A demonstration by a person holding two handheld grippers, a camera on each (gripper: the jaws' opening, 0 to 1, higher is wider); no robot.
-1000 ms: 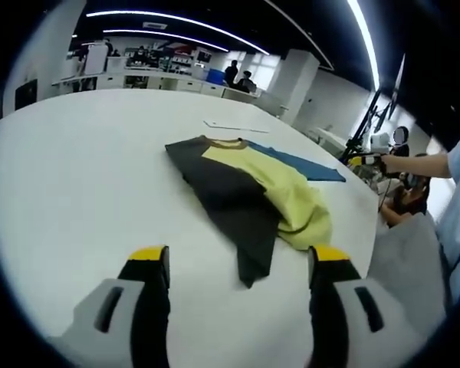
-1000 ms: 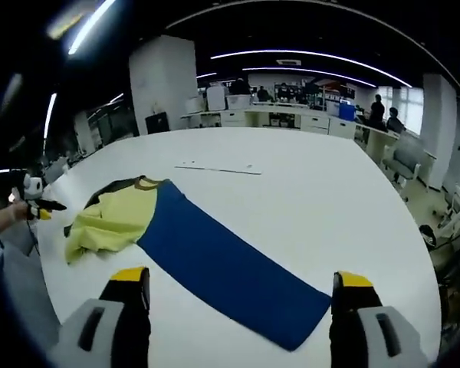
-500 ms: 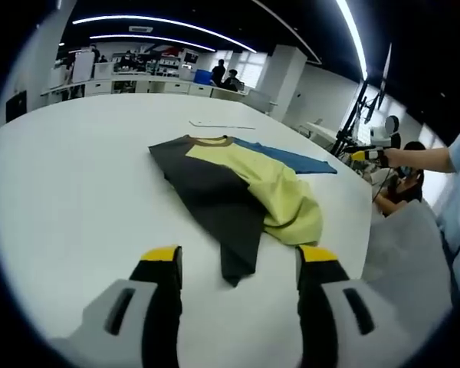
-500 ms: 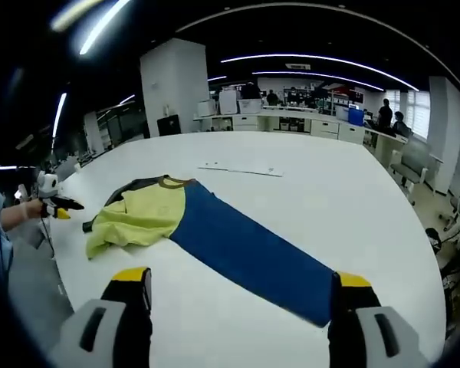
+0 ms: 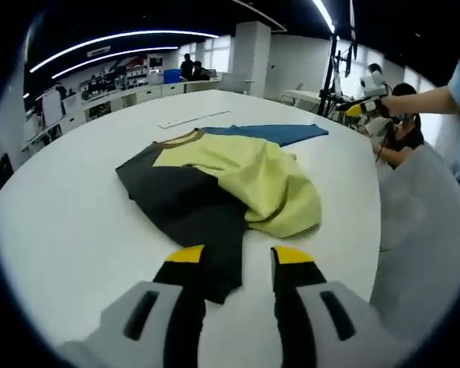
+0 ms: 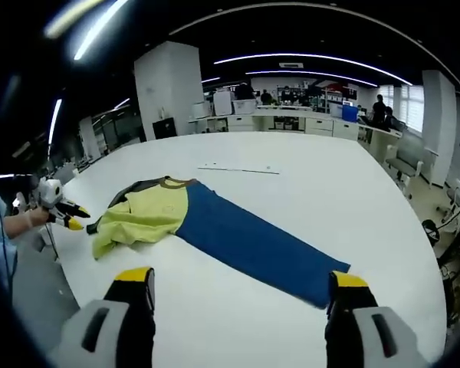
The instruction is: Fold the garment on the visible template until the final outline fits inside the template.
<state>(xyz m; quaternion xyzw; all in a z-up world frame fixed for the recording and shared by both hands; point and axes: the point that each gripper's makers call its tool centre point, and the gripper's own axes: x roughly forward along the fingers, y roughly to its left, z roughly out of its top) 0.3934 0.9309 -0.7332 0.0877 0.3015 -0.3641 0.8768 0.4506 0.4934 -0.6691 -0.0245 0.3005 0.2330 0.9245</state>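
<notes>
Garment first: a crumpled shirt of yellow and dark grey fabric with a brown collar (image 5: 222, 180) lies on the large white round desk (image 5: 69, 222), partly overlapping one end of a long blue rectangular template mat (image 6: 253, 245). From the left gripper view, the dark grey half spreads toward the camera and its lowest corner reaches down between the yellow-tipped jaws of the left claw (image 5: 234, 264), which stand narrowly apart with the cloth edge just between them; whether they touch the fabric cannot be told. That view shows little of the mat, just a blue strip behind the shirt. The right gripper view lays out the mat's whole length, running diagonally from the shirt toward the right claw (image 6: 238, 284), whose jaws are spread wide above bare desk. It also catches the left claw from the side, held in a person's hand (image 6: 31, 218) at the desk's edge near the shirt. A thin pale strip (image 6: 238, 169) lies farther back on the desk.
</notes>
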